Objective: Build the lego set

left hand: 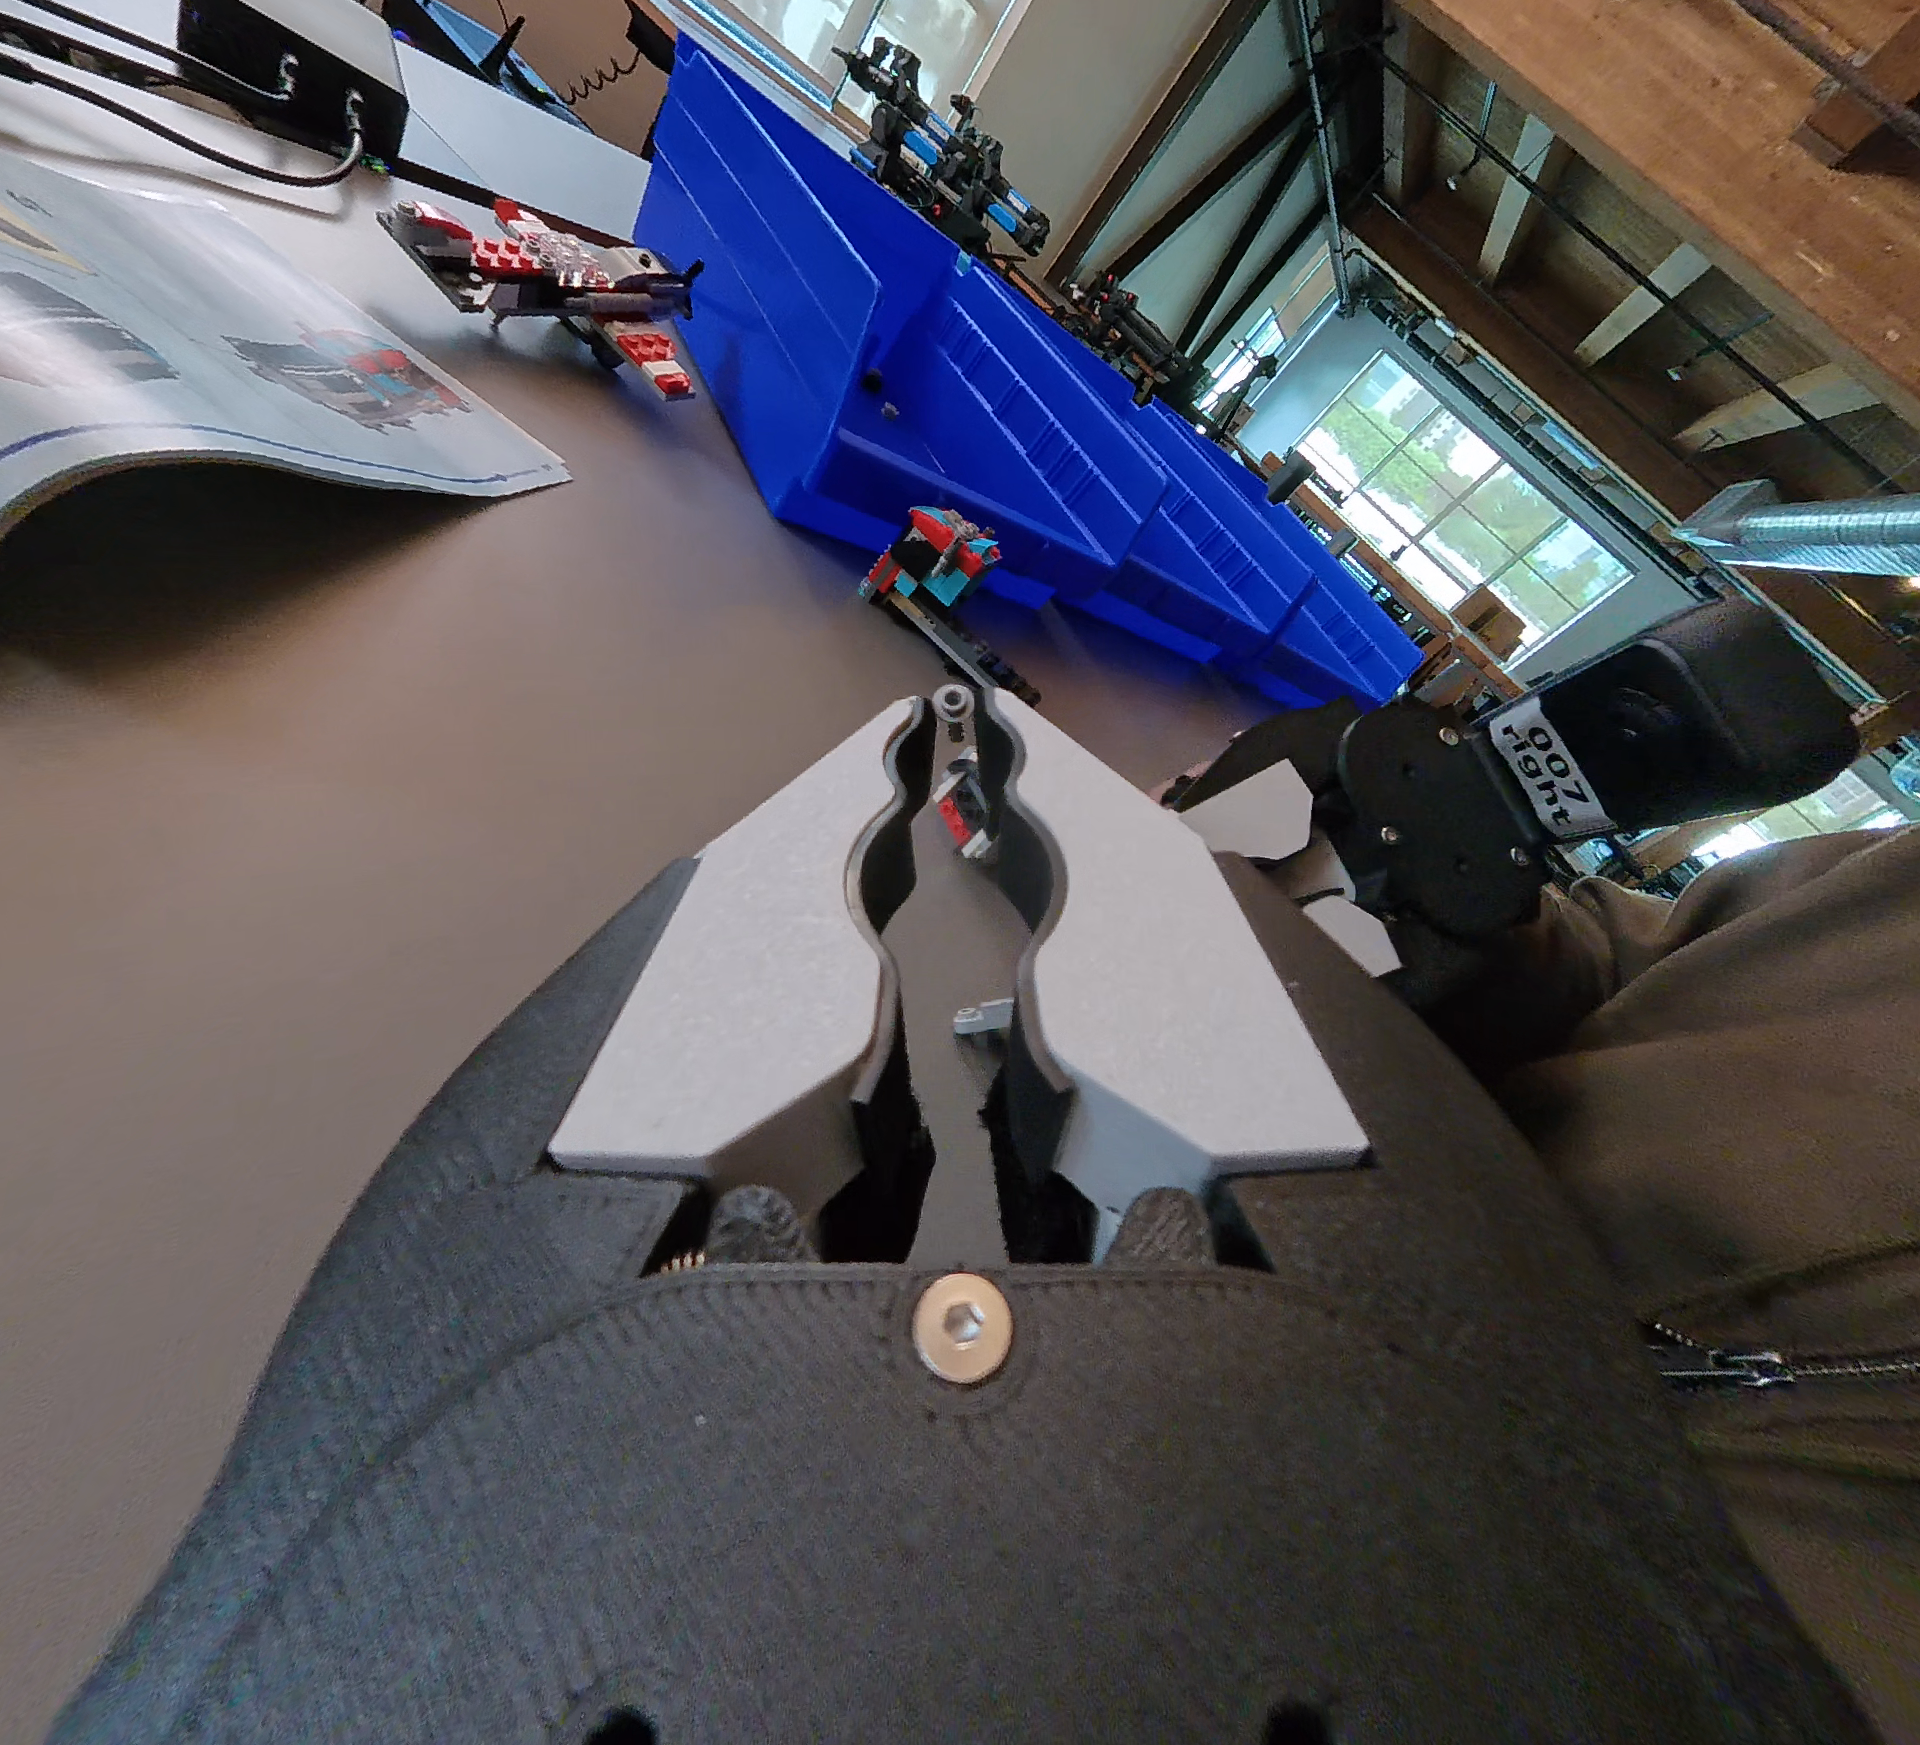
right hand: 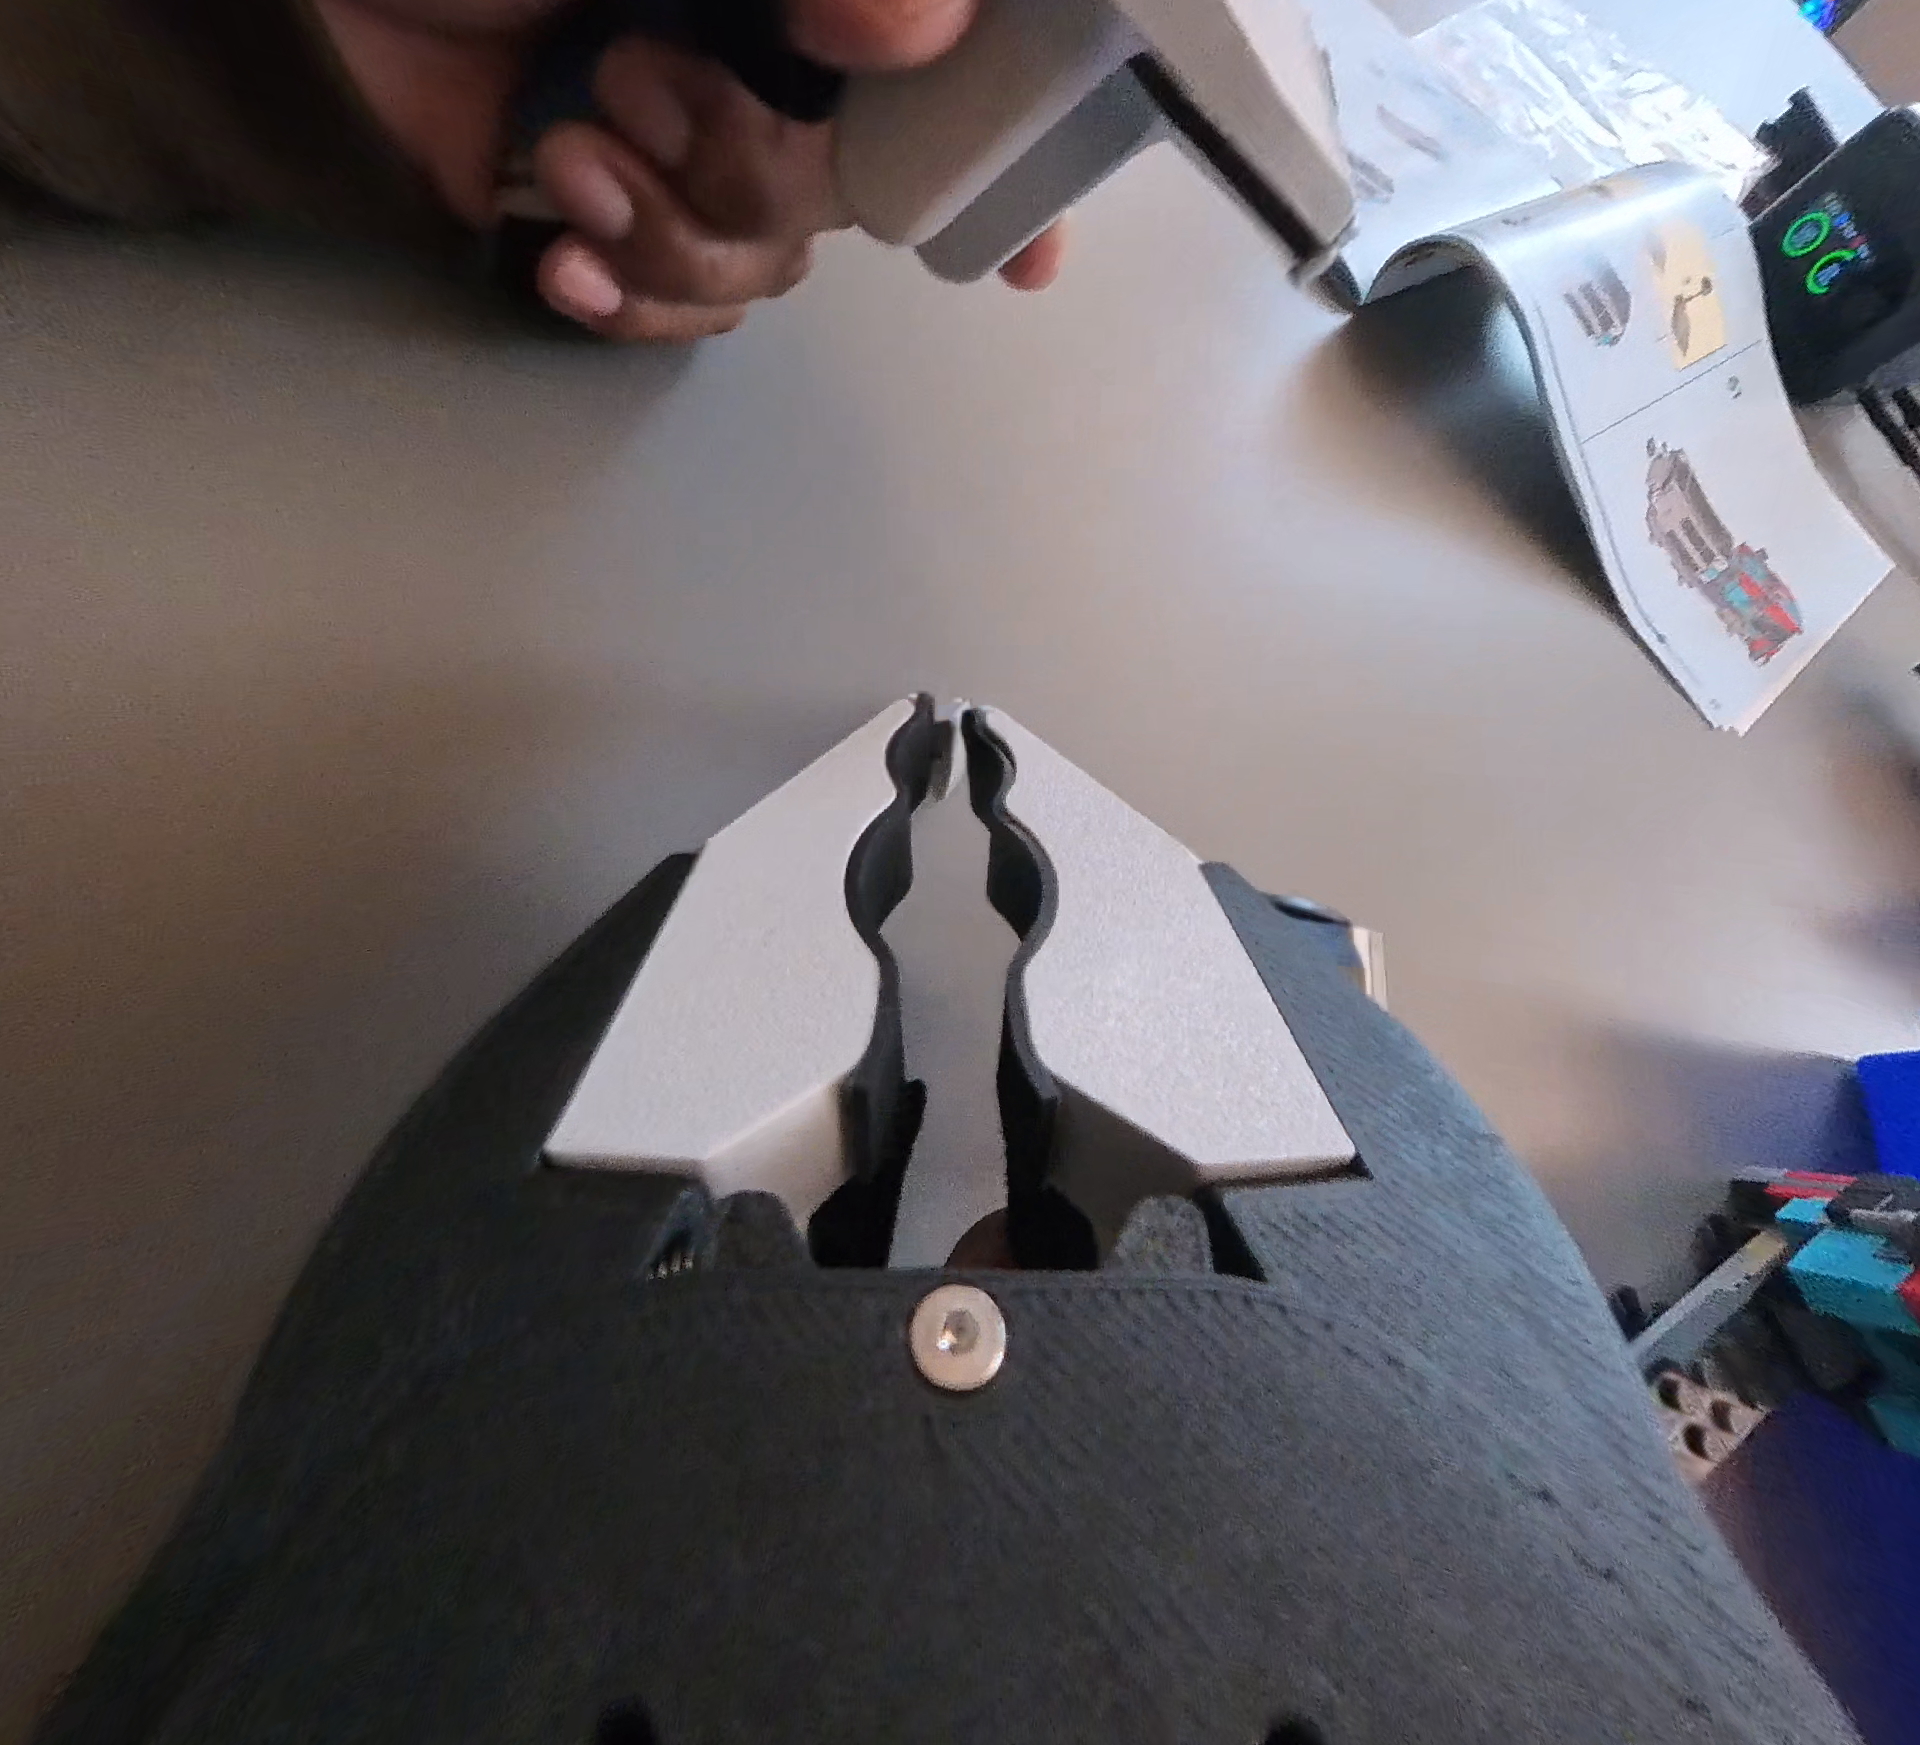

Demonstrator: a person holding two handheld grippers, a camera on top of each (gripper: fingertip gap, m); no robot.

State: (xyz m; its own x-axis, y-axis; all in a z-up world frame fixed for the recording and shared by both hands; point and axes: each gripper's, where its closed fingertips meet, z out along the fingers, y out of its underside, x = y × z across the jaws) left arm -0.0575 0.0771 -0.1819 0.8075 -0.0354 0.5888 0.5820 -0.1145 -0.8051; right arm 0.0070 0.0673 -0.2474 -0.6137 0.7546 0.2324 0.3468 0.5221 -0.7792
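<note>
My left gripper (left hand: 953,721) is low over the brown table (left hand: 416,760), shut on a small grey round brick piece (left hand: 951,703) at its fingertips. A small red, black and grey brick cluster (left hand: 963,822) shows just below, between the fingers; I cannot tell whether it hangs from the piece or lies on the table. A loose grey piece (left hand: 980,1020) lies on the table under the fingers. My right gripper (right hand: 948,719) is nearly closed on a thin light-grey piece (right hand: 943,739), blurred. Its body (left hand: 1434,812) is close to the right of my left gripper.
Blue bins (left hand: 935,324) line the table's far side. A red and white brick plane (left hand: 561,272) and a teal and red truck model (left hand: 935,557) stand by them. An open instruction booklet (left hand: 208,365) lies left. A black box (left hand: 291,54) with cables is behind it. Left tips to right tips: about 9 cm.
</note>
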